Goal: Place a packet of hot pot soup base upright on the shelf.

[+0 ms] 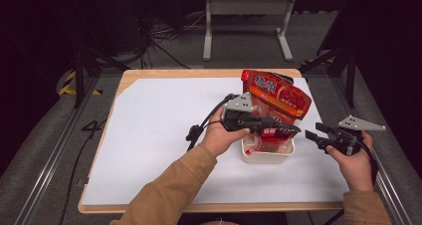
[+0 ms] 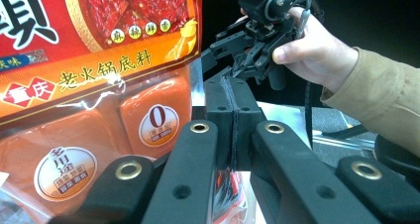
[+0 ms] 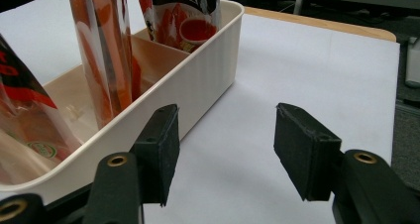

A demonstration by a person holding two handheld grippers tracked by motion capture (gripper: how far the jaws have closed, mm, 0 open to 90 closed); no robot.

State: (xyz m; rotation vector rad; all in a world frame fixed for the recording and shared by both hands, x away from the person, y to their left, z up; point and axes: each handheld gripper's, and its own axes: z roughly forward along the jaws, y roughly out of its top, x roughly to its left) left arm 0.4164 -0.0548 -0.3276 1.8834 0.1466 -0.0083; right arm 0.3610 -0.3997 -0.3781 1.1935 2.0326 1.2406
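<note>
Two packs in the bin, a third going in

Two hands work at the lower right of the high view. The left gripper reaches across a white bin on the tabletop, and a big red pouch stands tilted out of the bin toward the upper right. The right gripper hangs just right of the bin, apart from it. My reading: the pouch is being seated in the bin and has yet to be let go; it leans well above the rim, so settling it is what remains.

Left gripper view: the fingers are pressed together at centre frame, with a red edge of packaging showing between the arms below them. It looks like a grip on the pouch, which covers the left half. The right gripper shows at upper centre, in a hand.

Right gripper view: the fingers stand wide apart and bare, over white tabletop, the left one near the bin wall but not touching. Inside the divided bin stand a clear orange pack and a dark sachet.
</note>
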